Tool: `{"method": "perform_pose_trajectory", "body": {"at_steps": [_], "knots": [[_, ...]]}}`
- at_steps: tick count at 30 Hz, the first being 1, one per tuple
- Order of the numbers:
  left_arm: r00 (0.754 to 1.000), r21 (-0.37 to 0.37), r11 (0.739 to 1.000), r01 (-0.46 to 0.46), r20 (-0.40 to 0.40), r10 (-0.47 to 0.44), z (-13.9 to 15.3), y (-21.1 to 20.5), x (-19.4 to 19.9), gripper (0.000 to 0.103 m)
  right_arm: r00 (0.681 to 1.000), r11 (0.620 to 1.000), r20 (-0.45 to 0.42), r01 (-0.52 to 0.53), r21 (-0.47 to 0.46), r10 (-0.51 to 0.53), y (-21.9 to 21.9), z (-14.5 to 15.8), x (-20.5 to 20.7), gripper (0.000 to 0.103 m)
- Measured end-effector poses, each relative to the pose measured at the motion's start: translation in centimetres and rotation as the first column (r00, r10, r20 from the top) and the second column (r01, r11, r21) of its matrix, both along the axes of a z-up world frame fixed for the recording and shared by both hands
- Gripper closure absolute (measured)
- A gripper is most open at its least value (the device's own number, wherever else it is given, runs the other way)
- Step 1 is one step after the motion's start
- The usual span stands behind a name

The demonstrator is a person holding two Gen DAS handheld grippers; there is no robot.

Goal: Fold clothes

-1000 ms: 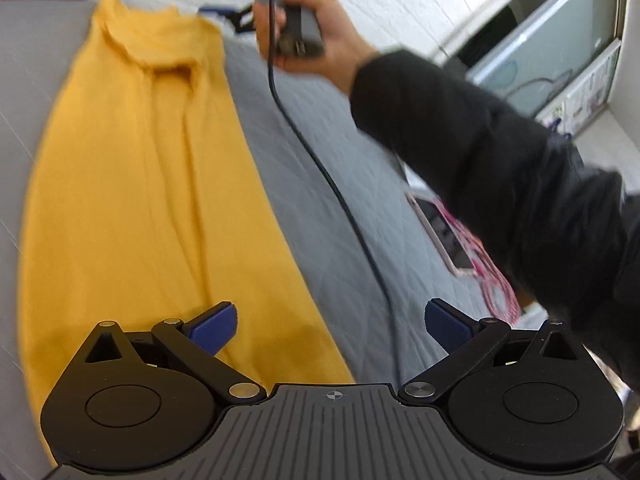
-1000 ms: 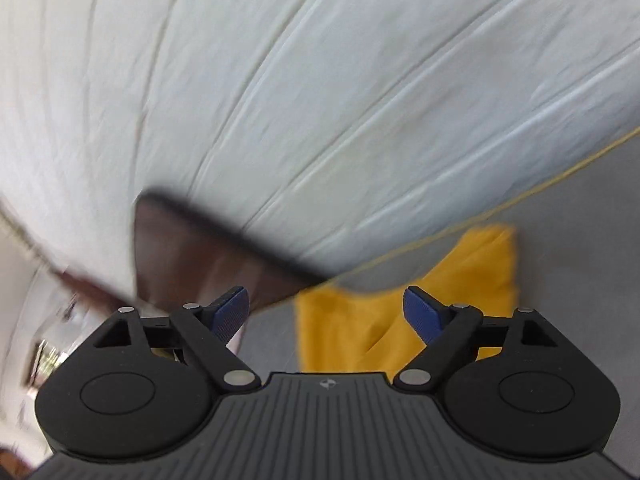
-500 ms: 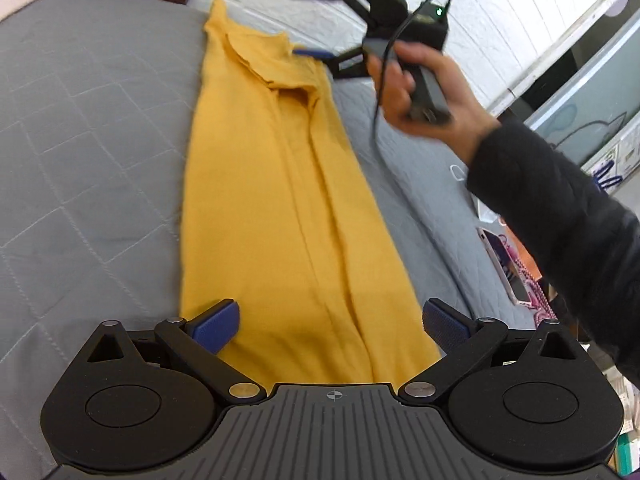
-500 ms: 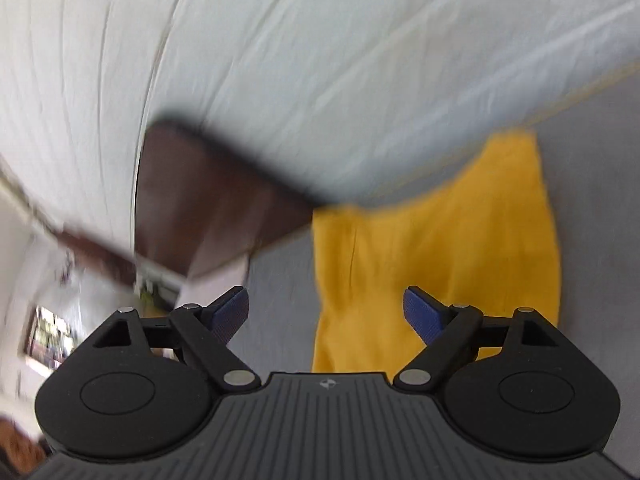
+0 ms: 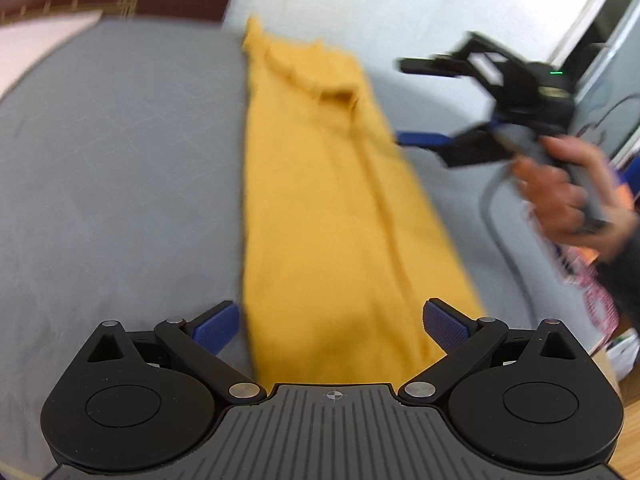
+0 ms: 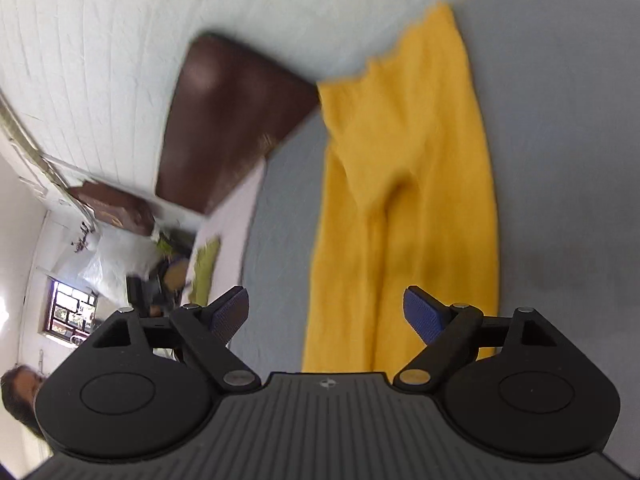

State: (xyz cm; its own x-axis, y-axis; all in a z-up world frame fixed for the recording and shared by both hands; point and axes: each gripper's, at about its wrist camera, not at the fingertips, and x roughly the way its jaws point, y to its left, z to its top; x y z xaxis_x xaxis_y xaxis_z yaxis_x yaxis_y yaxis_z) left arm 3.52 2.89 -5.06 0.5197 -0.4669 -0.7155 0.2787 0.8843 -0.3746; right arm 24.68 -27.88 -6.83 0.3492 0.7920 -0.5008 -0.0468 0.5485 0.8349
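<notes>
A yellow garment [image 5: 320,200] lies folded into a long narrow strip on the grey quilted bed [image 5: 120,168]. My left gripper [image 5: 332,322] is open and empty, just above the strip's near end. My right gripper [image 5: 404,102] shows in the left wrist view, open, hovering beside the strip's far right edge near the collar. In the right wrist view the garment [image 6: 404,184] runs away from the open, empty right gripper [image 6: 326,312].
A dark brown headboard [image 6: 224,120] and white panelled wall [image 6: 100,32] stand at the bed's far end. A pale pink sheet [image 5: 36,40] lies at the far left. A cable [image 5: 504,232] trails from the right gripper over the bed. Clutter lies past the bed's right edge.
Both grippers have swung over the garment. The right gripper moved right and lower, off the collar to the strip's right side. The left gripper now has the strip's near end between its fingers.
</notes>
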Motion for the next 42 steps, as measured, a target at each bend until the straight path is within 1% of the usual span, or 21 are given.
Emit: {"method": "perform_pose_trajectory", "body": {"at_steps": [2,4,9,13,16,19,21,24,27,30,31,32,33,34,36,37,38,39,40,41,42], "knots": [[1.000,0.022,1.000,-0.003,0.018,0.003,0.1,0.1,-0.9,0.000,0.997,1.000,-0.070,-0.011,-0.007,0.010,-0.5,-1.5,-2.7,0.016],[1.000,0.021,1.000,-0.016,0.017,0.016,0.3,0.7,-1.6,0.000,0.999,1.000,-0.042,-0.017,0.010,0.018,-1.7,-1.5,-5.9,0.016],[0.999,-0.074,0.996,-0.043,-0.020,0.041,0.1,3.2,-2.8,0.000,0.995,0.999,0.097,-0.029,0.027,0.026,-4.7,0.5,-14.3,0.010],[0.998,-0.123,0.992,-0.035,-0.048,0.029,0.0,3.5,-3.1,0.000,0.998,1.000,0.060,-0.028,-0.012,0.029,-6.1,-0.2,-19.1,0.009],[0.996,-0.194,0.981,-0.014,-0.086,-0.003,-0.2,3.4,-3.1,0.000,0.999,0.999,0.050,-0.020,0.028,0.018,-6.7,-0.6,-21.5,0.007],[0.989,-0.292,0.956,-0.016,-0.147,-0.028,-0.8,3.1,-2.7,0.000,0.999,0.997,0.020,-0.030,0.073,0.028,-5.9,-0.8,-22.0,0.002],[0.985,-0.319,0.946,-0.047,-0.175,-0.010,-1.0,3.2,-2.3,0.000,0.999,0.997,-0.006,-0.046,0.059,0.046,-5.0,-0.8,-21.8,0.000],[0.974,-0.384,0.918,-0.098,-0.227,0.009,-1.5,3.9,-1.9,0.000,0.997,0.998,-0.037,-0.061,0.035,0.062,-3.6,-0.7,-21.1,0.000],[0.966,-0.408,0.904,-0.130,-0.257,0.023,-2.0,4.7,-1.6,0.010,0.996,0.996,-0.044,-0.075,0.036,0.077,-2.8,-0.7,-21.1,0.000],[0.958,-0.399,0.903,-0.157,-0.284,0.041,-2.4,5.3,-1.5,0.035,0.996,0.996,-0.025,-0.083,0.008,0.084,-2.1,-0.8,-21.5,0.002],[0.954,-0.395,0.903,-0.167,-0.297,0.046,-2.6,5.6,-1.4,0.047,0.996,0.997,-0.024,-0.083,-0.003,0.083,-1.9,-0.8,-21.6,0.006],[0.950,-0.392,0.903,-0.174,-0.307,0.050,-2.8,5.7,-1.3,0.055,0.997,0.997,-0.029,-0.079,-0.011,0.078,-1.8,-1.0,-21.6,0.020],[0.949,-0.393,0.903,-0.177,-0.312,0.050,-2.9,5.9,-1.3,0.056,0.997,0.997,-0.041,-0.071,-0.016,0.070,-1.9,-1.3,-21.6,0.035],[0.949,-0.396,0.901,-0.175,-0.312,0.047,-3.0,6.0,-1.2,0.056,0.997,0.998,-0.054,-0.063,-0.021,0.062,-1.9,-1.6,-21.6,0.041],[0.951,-0.394,0.904,-0.168,-0.305,0.044,-2.8,5.9,-1.3,0.055,0.996,0.999,-0.076,-0.048,-0.023,0.046,-2.1,-2.1,-21.6,0.055],[0.953,-0.401,0.901,-0.162,-0.299,0.038,-2.7,5.8,-1.3,0.044,0.996,0.999,-0.085,-0.040,-0.011,0.039,-2.4,-2.3,-21.6,0.056],[0.956,-0.417,0.896,-0.154,-0.292,0.028,-2.6,5.7,-1.3,0.028,0.995,0.999,-0.090,-0.035,-0.004,0.034,-2.6,-2.4,-21.6,0.057],[0.959,-0.438,0.887,-0.145,-0.282,0.018,-2.5,5.7,-1.3,0.019,0.995,1.000,-0.093,-0.030,0.000,0.030,-2.7,-2.5,-21.7,0.058],[0.963,-0.444,0.886,-0.136,-0.268,0.013,-2.1,5.5,-1.4,0.005,0.995,1.000,-0.095,-0.026,0.001,0.026,-2.7,-2.5,-21.8,0.058],[0.967,-0.431,0.893,-0.127,-0.253,0.015,-1.7,5.2,-1.4,0.000,0.995,1.000,-0.097,-0.022,0.000,0.022,-2.7,-2.5,-21.8,0.058],[0.971,-0.402,0.908,-0.118,-0.237,0.021,-1.2,5.0,-1.5,0.000,0.995,1.000,-0.100,-0.017,0.000,0.017,-2.8,-2.5,-21.9,0.057]]}}
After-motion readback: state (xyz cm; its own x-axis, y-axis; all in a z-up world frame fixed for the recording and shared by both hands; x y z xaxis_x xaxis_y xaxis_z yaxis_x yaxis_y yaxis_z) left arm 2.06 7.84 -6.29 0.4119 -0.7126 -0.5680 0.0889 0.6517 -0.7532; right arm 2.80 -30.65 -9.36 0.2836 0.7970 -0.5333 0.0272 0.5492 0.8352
